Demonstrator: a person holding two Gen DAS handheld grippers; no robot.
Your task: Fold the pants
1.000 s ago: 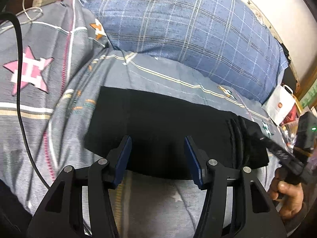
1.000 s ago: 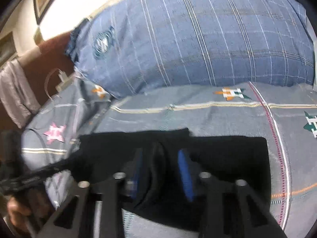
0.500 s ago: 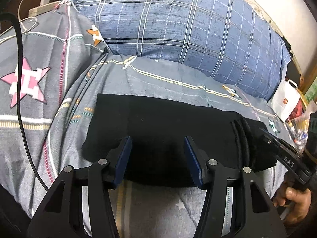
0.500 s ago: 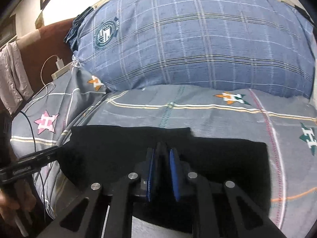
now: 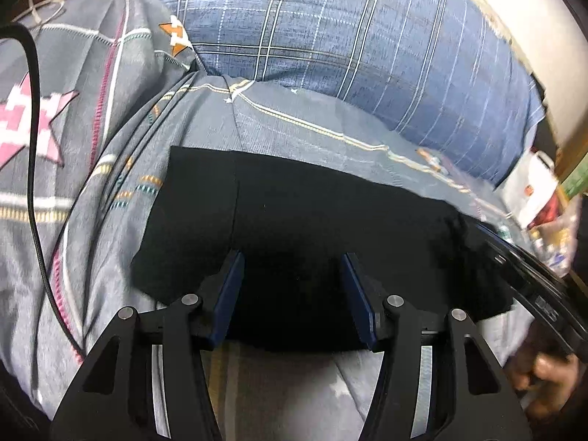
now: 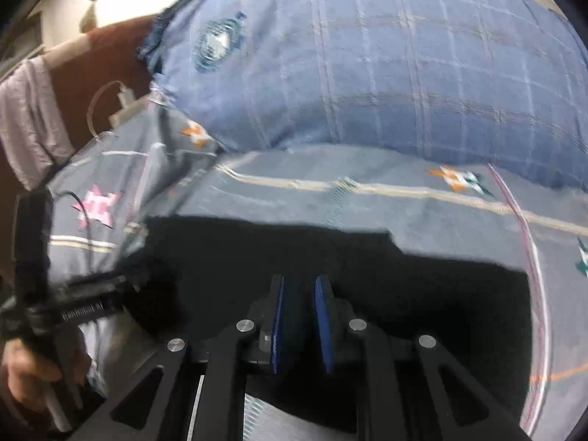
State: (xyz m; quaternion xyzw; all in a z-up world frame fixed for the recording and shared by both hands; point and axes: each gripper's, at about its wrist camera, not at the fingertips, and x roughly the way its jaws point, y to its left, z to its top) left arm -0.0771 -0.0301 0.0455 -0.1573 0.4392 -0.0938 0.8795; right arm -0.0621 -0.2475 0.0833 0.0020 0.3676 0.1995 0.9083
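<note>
I see the black pants [image 5: 312,228] lying folded on the grey bedspread [image 5: 286,125] below the blue pillow [image 5: 349,36]. My left gripper [image 5: 292,294] gapes wide over their near edge; my right gripper [image 6: 299,316] is nearly closed, and I cannot tell whether it pinches cloth.

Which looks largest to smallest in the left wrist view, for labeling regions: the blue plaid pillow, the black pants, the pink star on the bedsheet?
1. Blue plaid pillow
2. Black pants, close to the pillow in area; nearness to the camera makes that pair unsure.
3. Pink star, clearly smallest, partly cut by the frame edge.
</note>
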